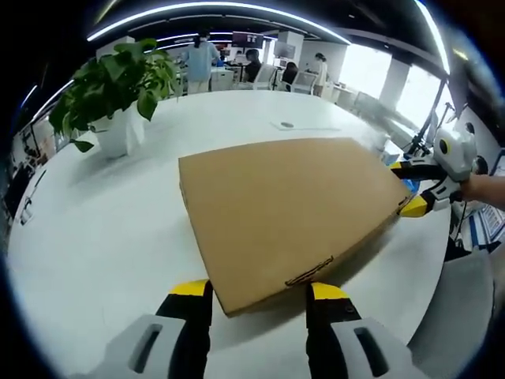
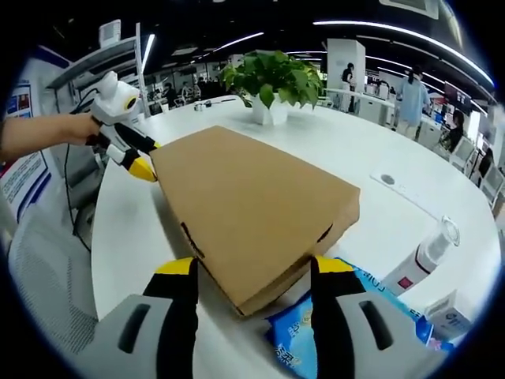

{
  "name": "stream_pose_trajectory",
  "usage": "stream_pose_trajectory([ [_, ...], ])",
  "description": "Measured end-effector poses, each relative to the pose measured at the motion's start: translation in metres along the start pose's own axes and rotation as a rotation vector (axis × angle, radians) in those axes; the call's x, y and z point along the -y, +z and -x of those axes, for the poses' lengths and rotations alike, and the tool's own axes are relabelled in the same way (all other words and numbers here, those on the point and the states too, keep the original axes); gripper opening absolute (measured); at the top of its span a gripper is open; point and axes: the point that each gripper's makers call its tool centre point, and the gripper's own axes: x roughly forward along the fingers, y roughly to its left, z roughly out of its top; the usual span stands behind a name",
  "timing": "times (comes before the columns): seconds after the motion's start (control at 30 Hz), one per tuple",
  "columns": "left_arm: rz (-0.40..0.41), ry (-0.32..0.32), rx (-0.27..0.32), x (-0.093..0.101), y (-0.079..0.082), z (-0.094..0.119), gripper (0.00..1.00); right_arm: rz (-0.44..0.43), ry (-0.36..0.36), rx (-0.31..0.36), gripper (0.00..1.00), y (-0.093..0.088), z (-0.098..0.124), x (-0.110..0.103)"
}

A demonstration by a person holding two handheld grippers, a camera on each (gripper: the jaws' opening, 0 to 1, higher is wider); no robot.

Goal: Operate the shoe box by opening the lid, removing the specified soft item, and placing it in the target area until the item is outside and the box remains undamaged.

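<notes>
Nearest you in the left gripper view, the left gripper (image 1: pixel 259 294) stands with its jaws spread wide, straddling the near corner of the shoe box (image 1: pixel 288 209) — astride it, closed on nothing. Whether the tips touch the cardboard you cannot tell.

In the right gripper view, the right gripper (image 2: pixel 253 268) does the same at the opposite corner: jaws wide apart, holding nothing, the box corner between them.

The box lies flat on the white table (image 1: pixel 102 237), lid down. Judged from that, the task is at its start: lid unopened, soft item not out, placing not done. The cardboard looks undamaged.

Just right of the right gripper lie a blue packet (image 2: pixel 296 335) and a white pump bottle (image 2: pixel 426 257) — their print is too small to read.

Farther off stands a potted plant (image 2: pixel 272 79).
</notes>
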Motion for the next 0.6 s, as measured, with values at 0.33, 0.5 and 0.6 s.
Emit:
stream_pose_trajectory([
  [0.33,0.056,-0.004,0.028,0.002,-0.005,0.004,0.5,-0.012,-0.031,0.01,0.53,0.002,0.006,-0.001],
  [0.5,0.039,0.016,0.037,0.002,-0.008,0.015,0.53,-0.018,-0.039,0.028,0.53,0.005,0.015,-0.003],
  [0.6,0.033,0.03,0.053,0.004,-0.009,0.023,0.54,-0.007,-0.048,0.033,0.53,0.004,0.023,-0.004],
])
